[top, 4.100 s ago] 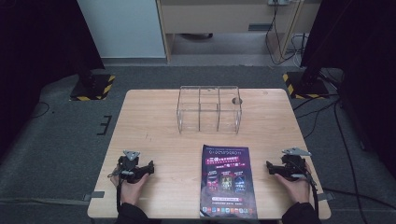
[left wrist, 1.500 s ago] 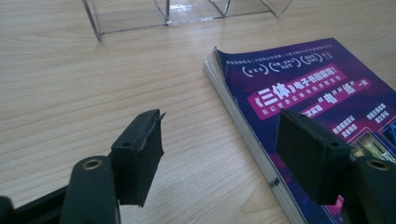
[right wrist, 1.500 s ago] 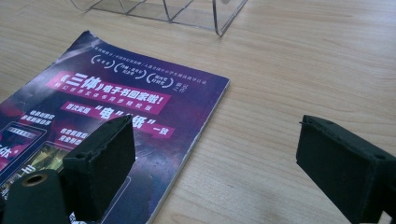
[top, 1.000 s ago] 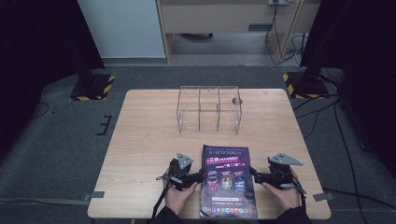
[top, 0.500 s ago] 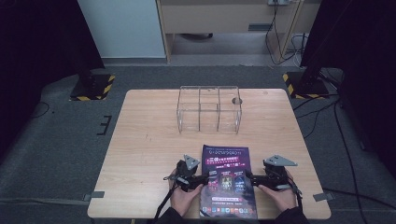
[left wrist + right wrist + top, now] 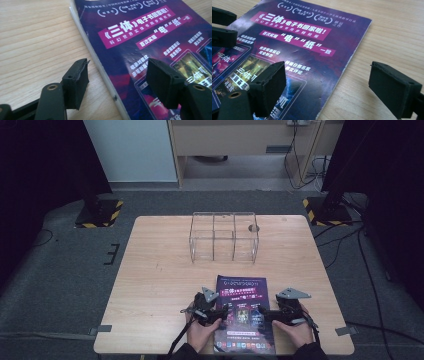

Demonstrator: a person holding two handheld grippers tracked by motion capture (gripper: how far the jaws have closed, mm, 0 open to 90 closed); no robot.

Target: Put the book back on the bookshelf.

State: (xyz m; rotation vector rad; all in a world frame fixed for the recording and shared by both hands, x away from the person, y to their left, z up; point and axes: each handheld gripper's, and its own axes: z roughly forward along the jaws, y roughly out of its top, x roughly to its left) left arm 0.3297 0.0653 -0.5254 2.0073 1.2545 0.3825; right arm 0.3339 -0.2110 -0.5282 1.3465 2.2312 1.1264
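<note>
One purple magazine (image 6: 241, 315), one clear three-compartment acrylic organizer (image 6: 223, 238), two handheld tools, left tool (image 6: 216, 311) and right tool (image 6: 268, 314), one wooden surface (image 6: 155, 270), two black-and-yellow striped stand bases

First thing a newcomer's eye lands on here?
The purple magazine lying flat at the table's near edge, with bold Chinese print. The left gripper and right gripper flank it, each with open jaws straddling one long edge. Behind it, mid-table, stands a clear three-compartment acrylic organizer.

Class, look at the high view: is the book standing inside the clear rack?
No. The book lies flat on the table near its front edge, well apart from the clear rack.
</note>
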